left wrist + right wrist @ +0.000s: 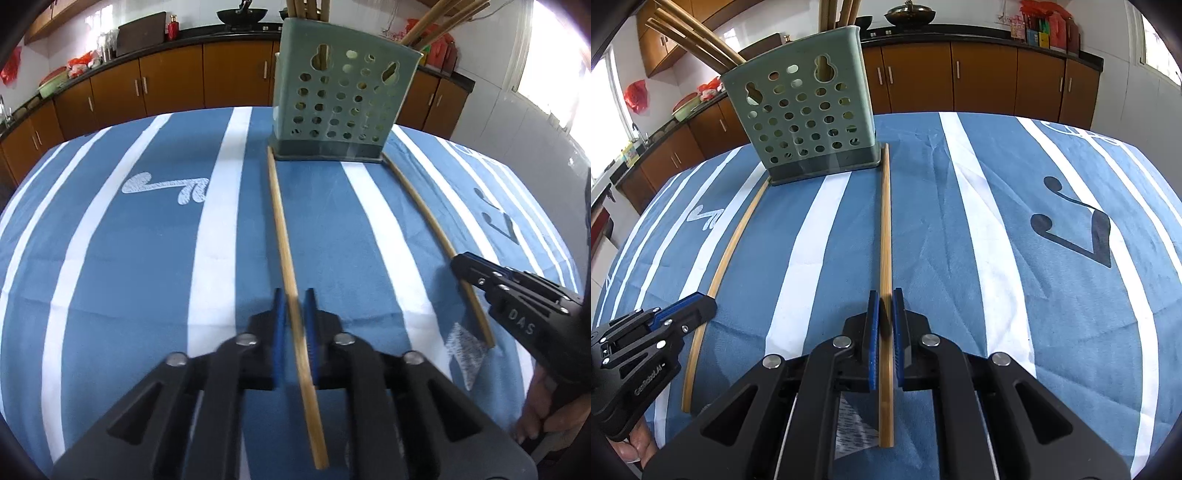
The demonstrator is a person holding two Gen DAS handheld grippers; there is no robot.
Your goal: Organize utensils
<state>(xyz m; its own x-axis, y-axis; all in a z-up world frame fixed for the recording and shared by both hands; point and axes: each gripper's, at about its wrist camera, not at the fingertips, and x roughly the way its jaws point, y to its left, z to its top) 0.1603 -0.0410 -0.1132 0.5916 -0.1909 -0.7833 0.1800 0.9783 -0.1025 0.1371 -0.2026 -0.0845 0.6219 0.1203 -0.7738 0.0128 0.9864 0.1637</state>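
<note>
Two bamboo chopsticks lie on the blue striped cloth (147,258), running from the green perforated holder (343,103) toward me. My left gripper (294,308) is shut on the left chopstick (281,221), its blue pads (279,332) on either side of it. In the right wrist view my right gripper (885,308) is shut on the right chopstick (885,221). The left wrist view shows the right gripper (458,264) low over its chopstick (477,314). From the right wrist, the left gripper (705,302) and its chopstick (737,240) are in sight. The holder (805,110) has several chopsticks standing in it.
The cloth (1015,258) covers a round table and carries printed music notes (1071,229). Behind the table run brown kitchen cabinets (166,81) under a dark counter with a wok (242,14) and jars. Fingers of a hand (535,413) show at the lower right.
</note>
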